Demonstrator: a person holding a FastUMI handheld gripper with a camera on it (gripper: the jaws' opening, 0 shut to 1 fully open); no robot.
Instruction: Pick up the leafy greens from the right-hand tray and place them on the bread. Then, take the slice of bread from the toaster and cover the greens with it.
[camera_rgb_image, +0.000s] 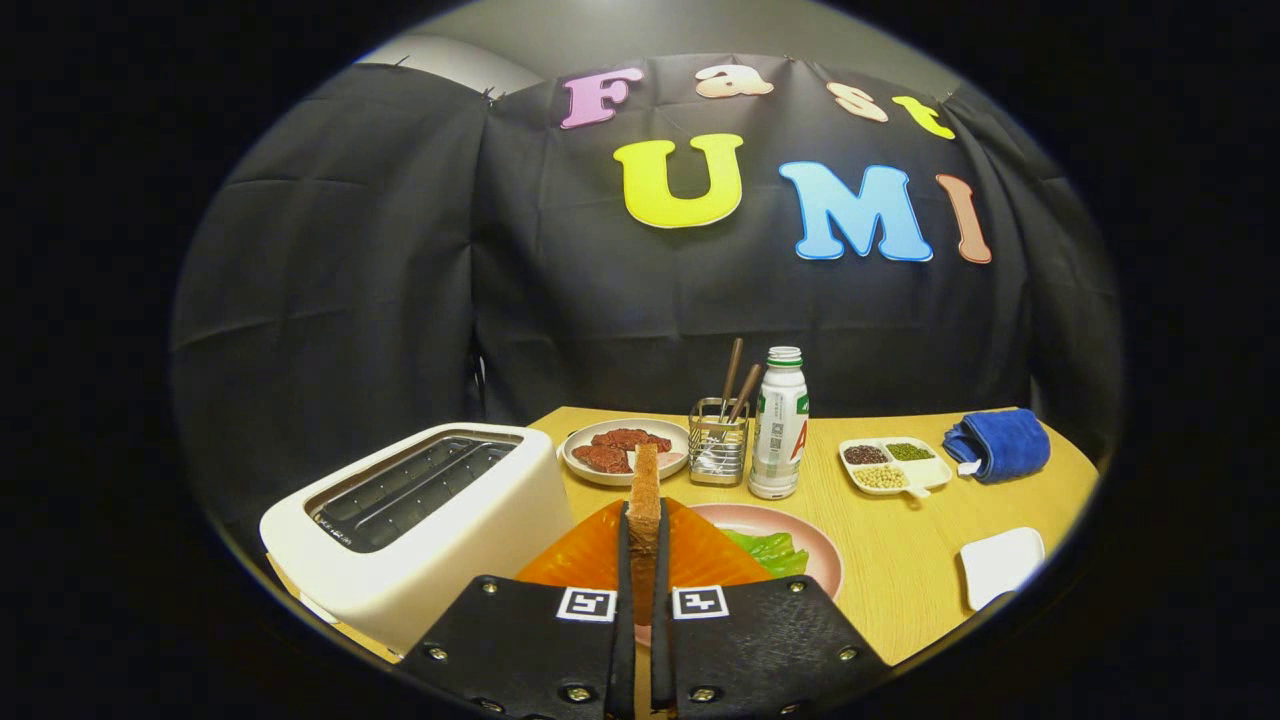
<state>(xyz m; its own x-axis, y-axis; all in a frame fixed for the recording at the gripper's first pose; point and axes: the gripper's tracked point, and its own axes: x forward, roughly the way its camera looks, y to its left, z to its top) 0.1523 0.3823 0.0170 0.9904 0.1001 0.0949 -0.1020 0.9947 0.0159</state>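
Clamping a slice of bread (645, 500) edge-on between both fingers of the gripper (643, 540), nearly closed, with only the slice's thickness parting them. Standing upright, that slice, its crust edge rising above the fingertips, lifted clear of the toaster (420, 520).

Sitting just to the left of the fingers, the white toaster, both slots open on top and showing dark inside. Lying directly beneath and ahead of the fingers, an orange ridged piece (600, 555), fanning out on either side of the held slice; cannot tell what it rests on. Resting just right of the fingers, a pink plate (815, 550) with the leafy greens (770, 550) on it, partly hidden behind the orange piece; cannot tell whether bread lies under them.

Standing beyond the held slice, on the yellow wooden table (900, 570): a pale plate (585, 465) carrying reddish-brown meat (620, 448), then a small metal holder (718, 445) with brown sticks poking out, then a white bottle (780, 425) with a green cap. Lying farther right, a white divided dish (895, 465) of dark, green and pale beans, and past it a rolled blue cloth (1000, 445). Sitting nearer, at the table's right edge, a white rounded block (1000, 565), well apart from the plate.
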